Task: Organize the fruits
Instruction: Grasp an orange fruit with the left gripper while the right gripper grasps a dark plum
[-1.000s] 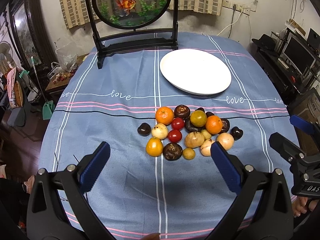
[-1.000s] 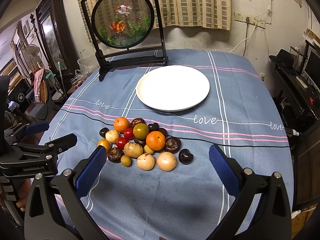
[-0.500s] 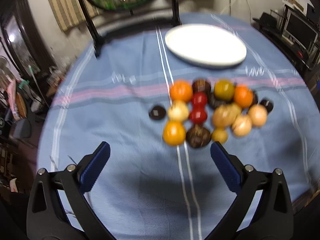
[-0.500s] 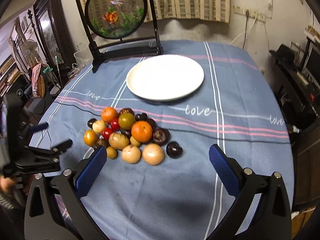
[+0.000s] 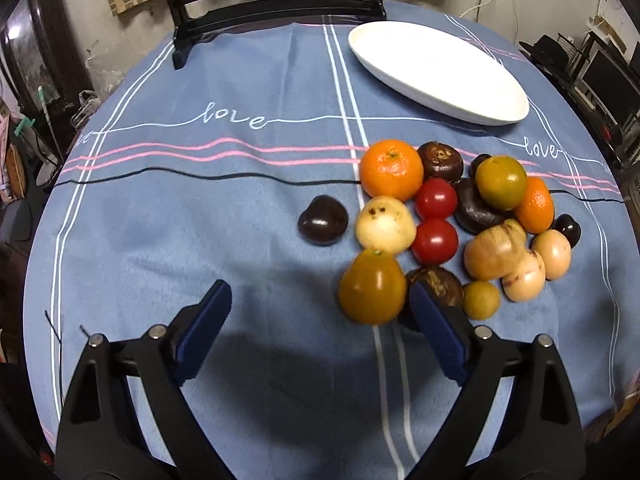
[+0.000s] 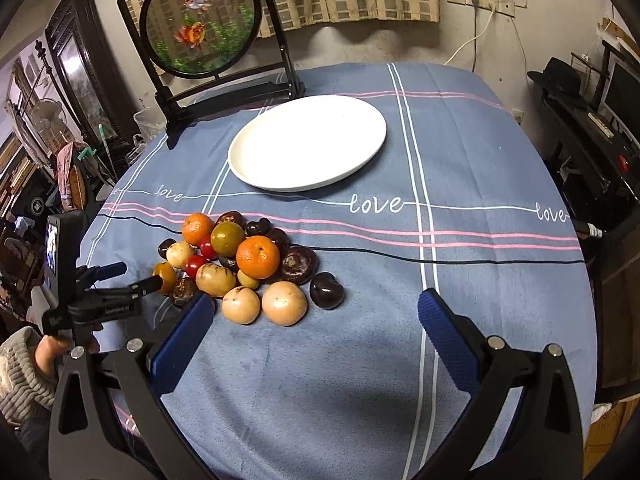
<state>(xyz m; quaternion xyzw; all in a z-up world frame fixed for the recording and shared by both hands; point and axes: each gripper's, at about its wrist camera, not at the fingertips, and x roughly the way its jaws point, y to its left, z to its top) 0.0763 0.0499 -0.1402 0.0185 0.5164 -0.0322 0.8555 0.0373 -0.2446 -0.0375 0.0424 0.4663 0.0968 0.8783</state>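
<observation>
A pile of several fruits (image 5: pixel 436 220) lies on the blue tablecloth: mandarins, red tomatoes, pale round fruits and dark brown ones. An empty white plate (image 5: pixel 440 76) sits behind it. My left gripper (image 5: pixel 320 332) hovers low at the pile's near left corner, its jaws closing. An amber fruit (image 5: pixel 372 286) sits just ahead of the right pad, which is not pressing on it. A dark fruit (image 5: pixel 322 220) lies apart to the left. My right gripper (image 6: pixel 314 340) stands open over bare cloth, near the pile (image 6: pixel 240 264) and in front of the plate (image 6: pixel 308 144). The left gripper (image 6: pixel 134 276) shows at the pile's left edge.
A round fish screen on a black stand (image 6: pixel 200 28) stands at the table's far side. A person's hand (image 6: pixel 48 352) holds the left gripper at the lower left. Dark furniture and a hat (image 6: pixel 560 76) crowd the right of the table.
The left gripper has dropped toward the fruit pile, which now fills the view, and its jaws stand a little narrower. The right gripper has shifted slightly closer to the table.
</observation>
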